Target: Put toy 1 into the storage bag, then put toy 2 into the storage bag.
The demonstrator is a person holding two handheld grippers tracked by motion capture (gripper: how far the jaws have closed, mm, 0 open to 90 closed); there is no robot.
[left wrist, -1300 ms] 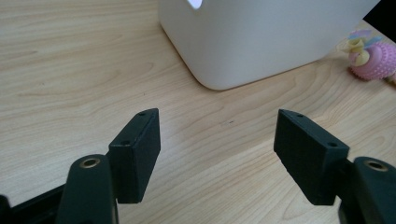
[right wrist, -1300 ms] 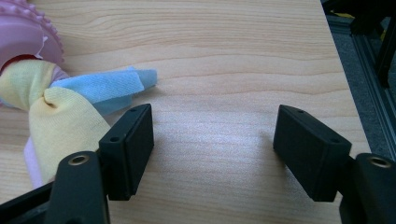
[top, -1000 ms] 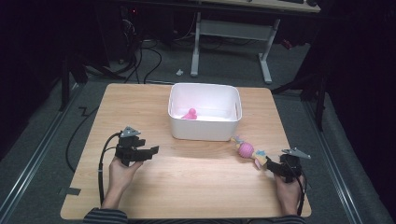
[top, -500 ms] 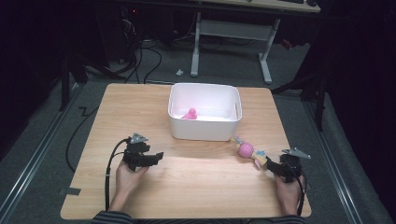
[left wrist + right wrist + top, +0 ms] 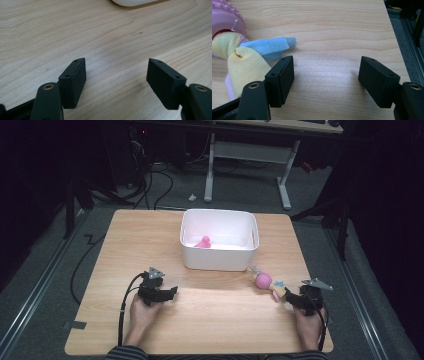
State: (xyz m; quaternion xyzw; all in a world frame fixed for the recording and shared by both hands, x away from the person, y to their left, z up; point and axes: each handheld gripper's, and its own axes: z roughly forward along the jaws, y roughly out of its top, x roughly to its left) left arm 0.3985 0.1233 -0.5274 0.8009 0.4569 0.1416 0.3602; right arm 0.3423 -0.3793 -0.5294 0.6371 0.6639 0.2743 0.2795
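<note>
One soft toy [image 5: 265,281], with a pink ridged ball and knotted yellow and blue cloth tails [image 5: 249,56], lies on the desk [image 5: 220,320] just in front of the right front corner of the single white bin [image 5: 219,239], apart from its wall. One small pink toy [image 5: 203,242] sits inside the bin. The right gripper [image 5: 327,72] rests low at the toy's near end, jaws wide apart and holding nothing; its left jaw stands just beside the yellow tail, while bare wood lies between the jaws. The left gripper [image 5: 116,75] hovers close over bare desk well to the left of the toy, jaws likewise wide and empty. Count: two grippers, two toys, one bin, one desk. Judged risk: closing from this position would catch no cloth, since the toy lies outside the jaw gap; a pinch on a loose tail alone could let the ball swing or slip free during a lift toward the bin, and a sideways nudge could roll the ball away.
</note>
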